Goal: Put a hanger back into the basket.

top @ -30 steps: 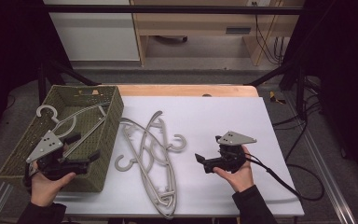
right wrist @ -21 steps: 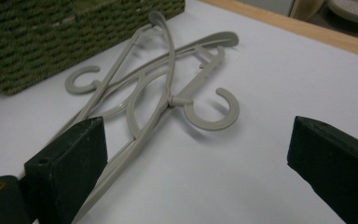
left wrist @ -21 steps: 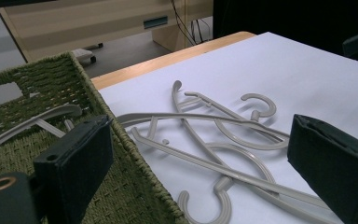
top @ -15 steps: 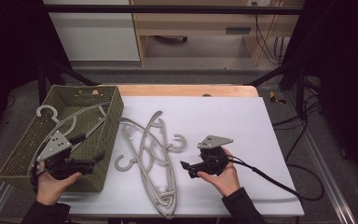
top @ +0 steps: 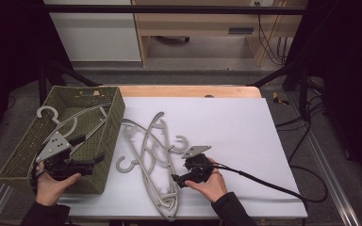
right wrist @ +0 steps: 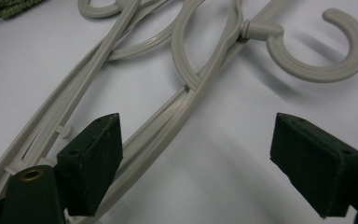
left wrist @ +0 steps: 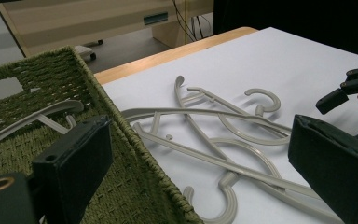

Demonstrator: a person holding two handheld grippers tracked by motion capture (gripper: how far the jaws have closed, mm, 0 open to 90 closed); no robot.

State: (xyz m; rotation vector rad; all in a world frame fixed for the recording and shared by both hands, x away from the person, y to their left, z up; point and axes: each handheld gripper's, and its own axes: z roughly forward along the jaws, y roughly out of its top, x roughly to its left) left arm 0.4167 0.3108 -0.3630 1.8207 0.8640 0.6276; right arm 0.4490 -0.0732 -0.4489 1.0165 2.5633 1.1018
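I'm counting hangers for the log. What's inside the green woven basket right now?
The basket holds at least one grey hanger, its hook over the far-left rim. The left gripper and its plate cover the basket's near part, so more could lie hidden there.

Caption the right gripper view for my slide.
Open right gripper poised low over tangled beige hangers on the white table.
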